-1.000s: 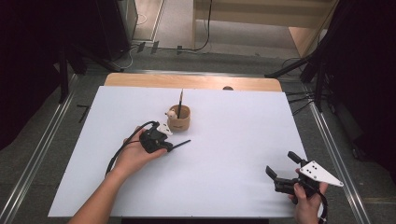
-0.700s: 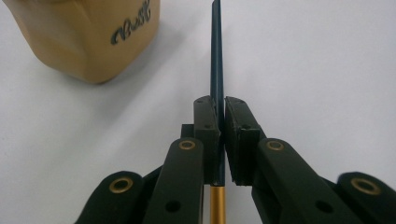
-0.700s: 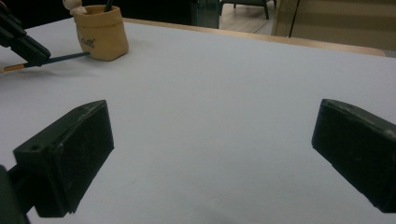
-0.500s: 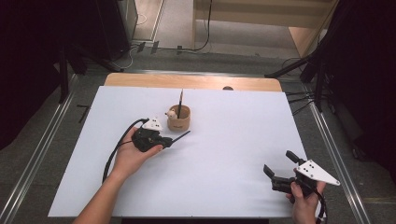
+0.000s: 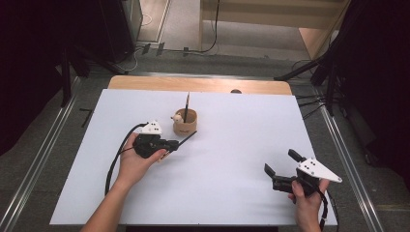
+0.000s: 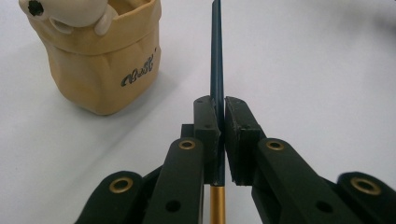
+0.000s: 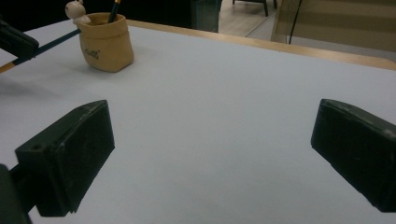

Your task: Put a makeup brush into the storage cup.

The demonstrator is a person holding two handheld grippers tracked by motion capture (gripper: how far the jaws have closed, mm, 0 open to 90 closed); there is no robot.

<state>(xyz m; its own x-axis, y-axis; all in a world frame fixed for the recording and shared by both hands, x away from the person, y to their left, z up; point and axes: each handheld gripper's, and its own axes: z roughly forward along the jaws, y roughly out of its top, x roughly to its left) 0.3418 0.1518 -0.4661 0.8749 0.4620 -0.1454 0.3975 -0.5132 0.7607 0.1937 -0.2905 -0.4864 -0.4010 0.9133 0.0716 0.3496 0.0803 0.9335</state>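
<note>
At the left of the table (image 5: 232, 203), the left gripper (image 6: 220, 121) has its jaws clenched on a dark pencil (image 6: 217, 60). The pads meet the shaft just ahead of a gold-coloured band, so most of the length sticks out forward, up and to the right, with the tip in the air just right of the tan pencil cup (image 6: 100, 60). In the high view the pencil (image 5: 186, 139) runs from the gripper (image 5: 167, 145) toward the cup (image 5: 185, 123), which stands a little farther off on the white sheet and carries a second pencil (image 5: 186, 100) upright and a small pale figure (image 5: 177, 117) on its rim.

A pencil like this is probably light, thin and stiff, with a smooth lacquered surface that could twist or slide between flat pads. Gripped near one end, it may also pivot if the far tip knocks the rim. The cup looks small and light too, so a bump would likely shove or tip it.

The left hand (image 5: 135, 162) lies palm-down over the gripper body, forearm coming in from the near edge, wrist angled so the jaws point right and away.

At the near right the right gripper (image 5: 280, 170) rests in a hand (image 5: 304, 195) low over the sheet, jaws released and wide apart with nothing between them, pointing left toward the cup (image 7: 105, 42).
</note>
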